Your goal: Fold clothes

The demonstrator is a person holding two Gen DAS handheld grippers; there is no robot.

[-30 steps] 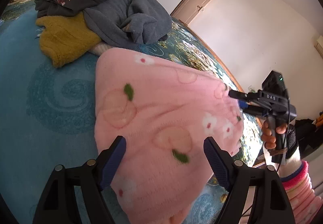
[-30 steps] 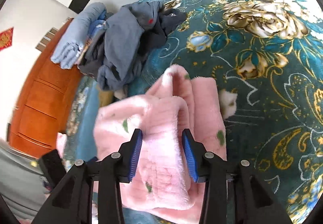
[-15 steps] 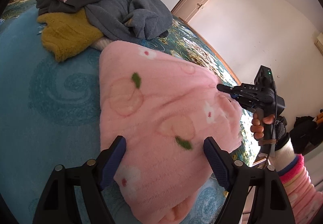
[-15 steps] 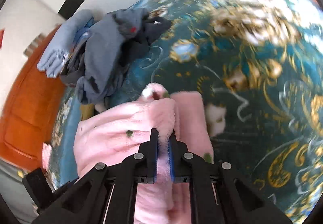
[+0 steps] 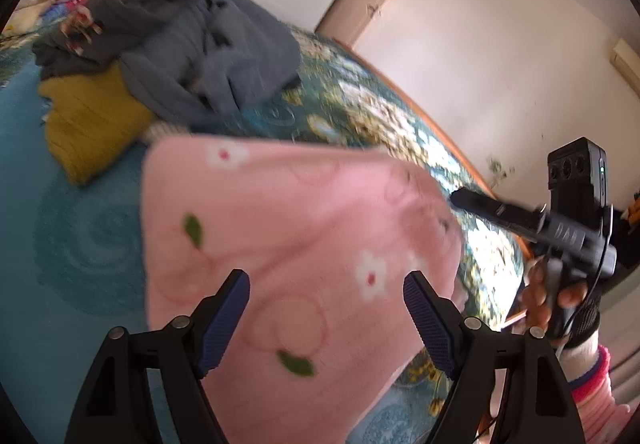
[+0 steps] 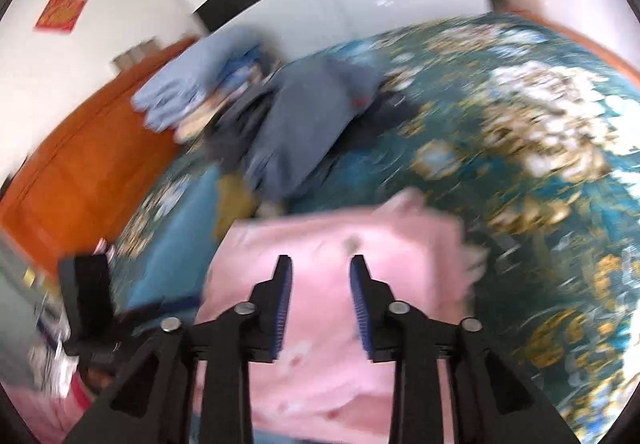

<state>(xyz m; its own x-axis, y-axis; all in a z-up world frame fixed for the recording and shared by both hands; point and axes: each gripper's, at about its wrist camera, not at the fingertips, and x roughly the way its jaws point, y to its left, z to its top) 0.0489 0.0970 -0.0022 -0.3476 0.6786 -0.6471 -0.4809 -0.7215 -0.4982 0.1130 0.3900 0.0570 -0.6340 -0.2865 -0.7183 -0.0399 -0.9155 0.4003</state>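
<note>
A pink fleece garment (image 5: 288, 240) with peach and flower prints lies folded on the bed; it also shows in the right wrist view (image 6: 332, 252), blurred. My left gripper (image 5: 326, 318) is open above its near edge, holding nothing. My right gripper (image 6: 320, 304) is open above the garment, its jaws a small gap apart with nothing between them. The right gripper also shows in the left wrist view (image 5: 460, 198), at the garment's right edge.
A pile of grey clothes (image 5: 208, 44) and a mustard knit (image 5: 88, 124) lie at the far end of the teal floral bedspread (image 5: 80, 244). Folded blue clothes (image 6: 192, 92) sit by an orange wooden headboard (image 6: 80, 172). A white wall is to the right.
My right gripper closed on the garment's fold half a second ago, and has now opened and lifted off it. The garment's right side now lies flatter. My left gripper stays open.
</note>
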